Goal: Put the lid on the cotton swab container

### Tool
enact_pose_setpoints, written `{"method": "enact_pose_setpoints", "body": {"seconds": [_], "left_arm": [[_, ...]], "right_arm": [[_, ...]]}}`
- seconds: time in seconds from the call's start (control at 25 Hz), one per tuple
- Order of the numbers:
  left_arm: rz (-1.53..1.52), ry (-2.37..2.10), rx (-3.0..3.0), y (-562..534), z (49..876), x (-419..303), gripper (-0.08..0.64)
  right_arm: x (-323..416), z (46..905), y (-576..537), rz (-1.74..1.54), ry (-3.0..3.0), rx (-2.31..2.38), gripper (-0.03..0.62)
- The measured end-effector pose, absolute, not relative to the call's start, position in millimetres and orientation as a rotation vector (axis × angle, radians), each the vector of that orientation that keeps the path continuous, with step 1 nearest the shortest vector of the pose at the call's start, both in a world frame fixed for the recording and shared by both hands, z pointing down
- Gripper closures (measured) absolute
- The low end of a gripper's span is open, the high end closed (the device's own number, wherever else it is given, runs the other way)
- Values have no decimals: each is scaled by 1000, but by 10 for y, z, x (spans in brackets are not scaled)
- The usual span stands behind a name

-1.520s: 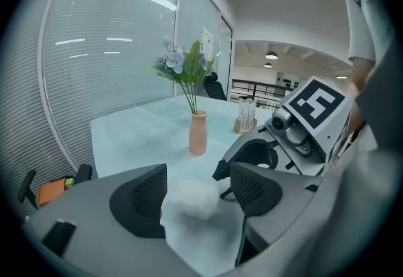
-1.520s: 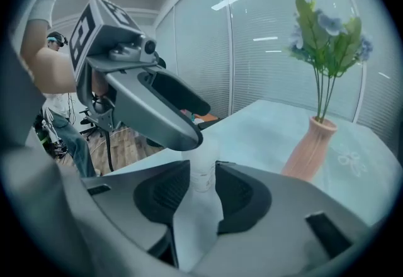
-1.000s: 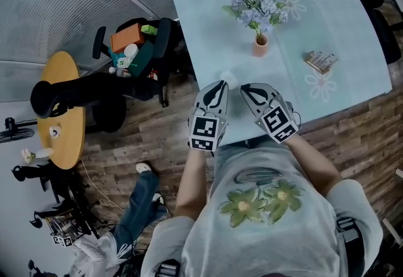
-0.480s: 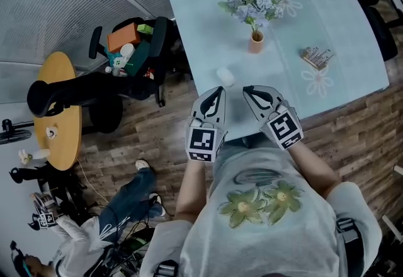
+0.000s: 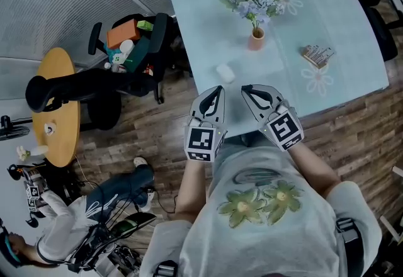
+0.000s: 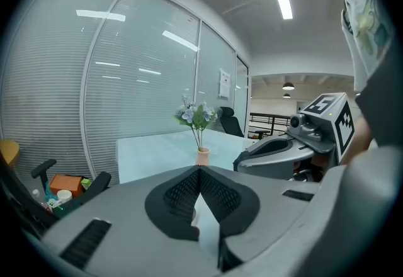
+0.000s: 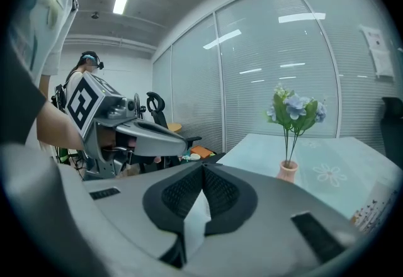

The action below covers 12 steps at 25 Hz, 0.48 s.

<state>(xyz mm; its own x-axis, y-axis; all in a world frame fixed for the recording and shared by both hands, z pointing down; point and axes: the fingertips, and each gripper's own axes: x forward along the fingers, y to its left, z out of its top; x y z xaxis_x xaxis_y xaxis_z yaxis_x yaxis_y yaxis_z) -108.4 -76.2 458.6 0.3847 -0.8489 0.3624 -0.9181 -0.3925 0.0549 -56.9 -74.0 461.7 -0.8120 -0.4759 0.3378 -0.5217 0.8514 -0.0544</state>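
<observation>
White plastic, small and round: the cotton swab container (image 5: 225, 73) sat on the pale blue-green counter (image 5: 327, 11), just past the tips of the left gripper (image 5: 218, 89) and right gripper (image 5: 246, 89), touching neither. Both sets of jaws were pressed fully together with nothing in them. No loose lid showed anywhere, so I'd guess it was already on, though it was too small to be sure.

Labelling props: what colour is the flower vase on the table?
Pale orange vase, clearest in the head view.
</observation>
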Motion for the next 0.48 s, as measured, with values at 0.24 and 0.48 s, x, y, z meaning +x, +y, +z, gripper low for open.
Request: {"method": "enact_pose_setpoints", "body": {"seconds": [0.24,0.48], "left_arm": [[394,-1566,2392,-745,4565,-1092,559],[395,-1565,2390,-746,4572,-1107,558]], "right_arm": [[-575,4617,-719,205,-2714,744,592],[-580,4647,-718,208,-2710,732,592]]}}
